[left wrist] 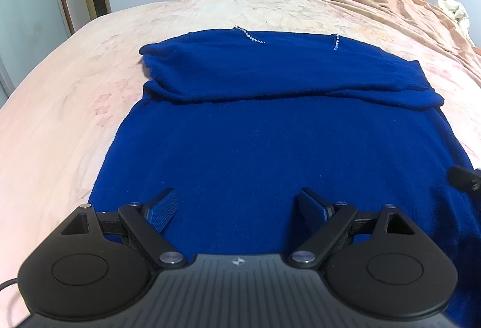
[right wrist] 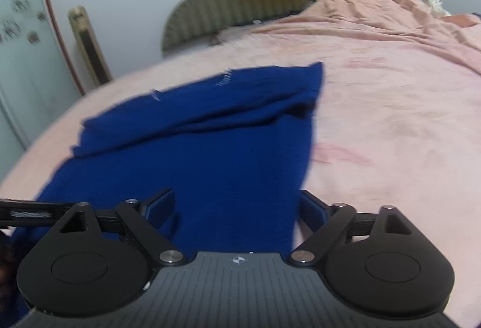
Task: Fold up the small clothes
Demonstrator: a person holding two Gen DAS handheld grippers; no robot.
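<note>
The deep blue knitted garment (left wrist: 270, 129) is spread across the centre of the frame on the peach-pink bed sheet (left wrist: 60, 87), its far part already doubled over. The left tool (left wrist: 237, 208) and right tool (right wrist: 237, 208) are held apart above its near hem, nothing gripped. The hem corners should probably be pinched evenly, so the fold is kept square.
</note>
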